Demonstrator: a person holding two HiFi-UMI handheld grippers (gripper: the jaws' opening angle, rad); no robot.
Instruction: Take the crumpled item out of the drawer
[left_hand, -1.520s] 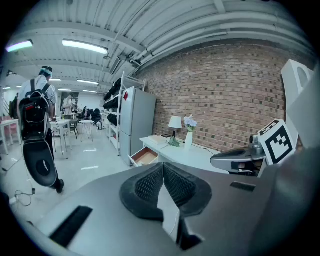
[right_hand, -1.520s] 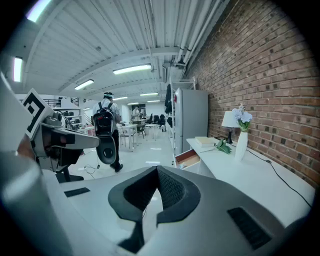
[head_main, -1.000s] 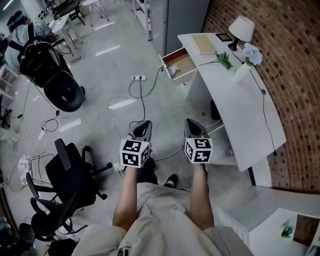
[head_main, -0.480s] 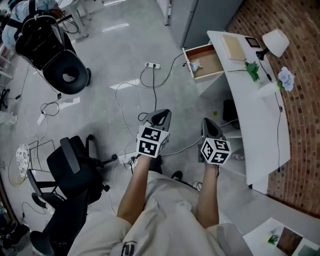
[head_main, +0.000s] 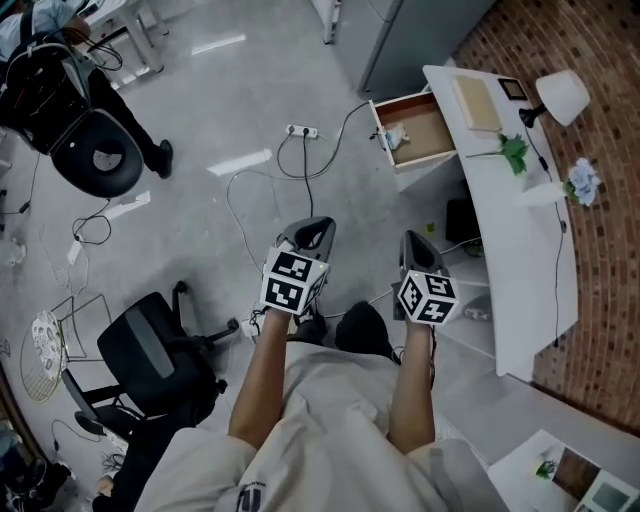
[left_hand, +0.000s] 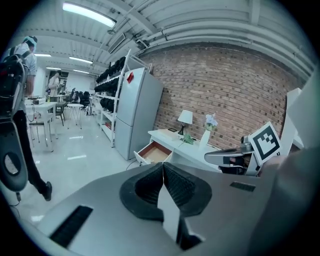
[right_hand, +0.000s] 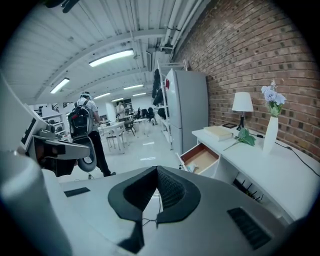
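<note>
1. Grey polished floor runs under everything, with a brick wall at far right. A black office chair (head_main: 155, 360) stands at the left, and a power strip (head_main: 300, 130) and loose cables lie on the floor mid-frame.
2. Left gripper (head_main: 312, 232) is held low in front of the person. Its own view shows the pads pressed together with nothing between them.
3. Right gripper (head_main: 415, 245) is beside it, and its jaws also meet fully and hold nothing.
4. Open drawer (head_main: 425, 130) is pulled out from the white desk (head_main: 520, 250), well apart from both grippers. The crumpled item (head_main: 393, 137), pale and small, lies inside near the drawer's front panel.
5. Desk top holds a book (head_main: 478, 103), a white lamp (head_main: 560, 95), a green stem (head_main: 513, 152) and a vase of flowers (head_main: 560, 190).
6. Step in hand, by my reading, is the approach, and no reach has begun. The next move calls for closing the gap to the desk, spreading one gripper's jaws, and coming down over the item without catching the drawer wall.
7. Writing: none legible. The gripper cubes carry only black-and-white square markers, and a red tag on the fridge (left_hand: 137, 112) is too small to read.
</note>
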